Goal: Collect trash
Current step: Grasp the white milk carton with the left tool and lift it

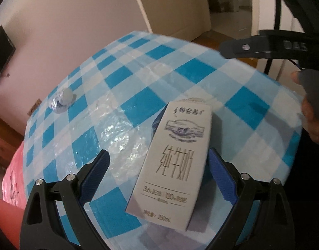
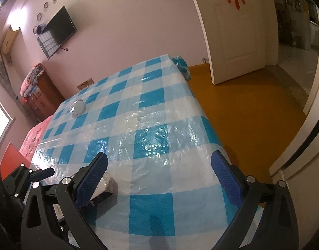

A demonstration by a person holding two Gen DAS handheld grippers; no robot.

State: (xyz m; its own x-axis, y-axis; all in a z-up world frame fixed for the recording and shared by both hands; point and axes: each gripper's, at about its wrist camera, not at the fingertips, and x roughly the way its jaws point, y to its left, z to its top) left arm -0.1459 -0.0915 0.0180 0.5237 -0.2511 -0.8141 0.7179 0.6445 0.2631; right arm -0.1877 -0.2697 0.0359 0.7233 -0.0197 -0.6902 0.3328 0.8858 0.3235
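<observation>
The left gripper (image 1: 158, 177) has its jaws apart, straddling the milk carton (image 1: 172, 164) that lies on the checked tablecloth (image 1: 122, 79); the grasp seems about to start, and next the jaws must close squarely. Right of the carton, the right gripper (image 2: 159, 177) hangs open, empty. Beyond the carton lies a crumpled foil lid (image 1: 62, 101).

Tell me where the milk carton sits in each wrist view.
Left wrist: milk carton lower centre, between the open left claw fingers.
Right wrist: only its end shows, lower left, behind the right claw's left finger.
Shared landmark: crushed bottle on the far checked cloth.
</observation>
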